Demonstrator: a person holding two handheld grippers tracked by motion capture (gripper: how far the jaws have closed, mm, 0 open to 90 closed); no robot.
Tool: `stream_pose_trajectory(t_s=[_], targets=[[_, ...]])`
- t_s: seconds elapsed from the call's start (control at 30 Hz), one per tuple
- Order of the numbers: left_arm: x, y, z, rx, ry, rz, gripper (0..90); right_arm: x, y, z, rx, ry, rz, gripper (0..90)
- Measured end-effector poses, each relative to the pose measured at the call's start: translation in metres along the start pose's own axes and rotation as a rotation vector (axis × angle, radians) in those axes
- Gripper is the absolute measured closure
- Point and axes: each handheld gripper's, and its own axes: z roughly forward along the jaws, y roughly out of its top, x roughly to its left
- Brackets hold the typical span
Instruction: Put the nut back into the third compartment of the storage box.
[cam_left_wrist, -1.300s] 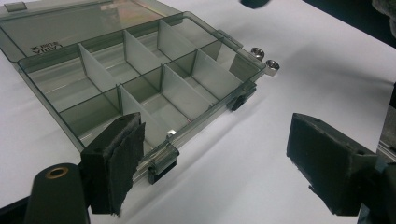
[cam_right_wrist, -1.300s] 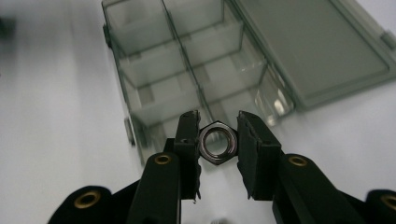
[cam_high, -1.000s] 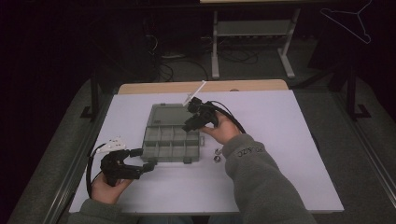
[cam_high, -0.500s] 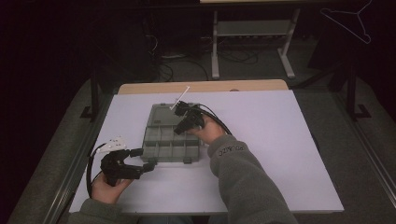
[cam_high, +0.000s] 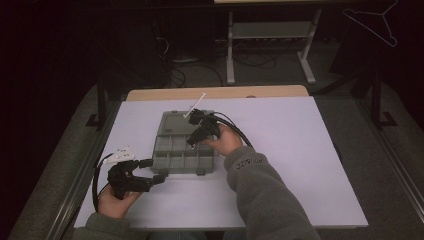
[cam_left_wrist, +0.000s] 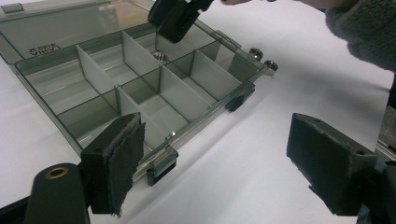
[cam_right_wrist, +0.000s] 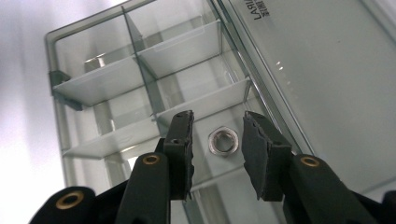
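A grey see-through compartment box lies open on the white table, its lid flat behind it. My right gripper hovers low over a back compartment. Its jaws have just been opening and stand slightly apart. A steel nut lies on the compartment floor between them, with neither pad pressing on it. The same nut appears under the right gripper in the left gripper view. My left gripper rests wide open at the box's front left corner, holding nothing.
Two more nuts lie on the table beside the box's right end. The white table stretches to the right of the box. Beyond the table's far edge stands a dark floor with cables and a metal stand.
My right gripper has moved left and down from the box's right edge to over a back compartment, and its jaws have parted. The left gripper has stayed put.
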Motion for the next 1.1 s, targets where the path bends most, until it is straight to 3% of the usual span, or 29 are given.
stream_pose_trajectory(t_s=[0.43, 1.1], targets=[[0.0, 0.0, 0.0, 0.009, 0.007, 0.007, 18.1, -0.002, -0.043, -0.049, -0.07, -0.021, 0.014, 61.1], [0.001, 0.0, 0.0, 0.0, 0.013, 0.0, 18.1, 0.003, -0.084, -0.065, -0.076, -0.04, 0.037, 57.3]])
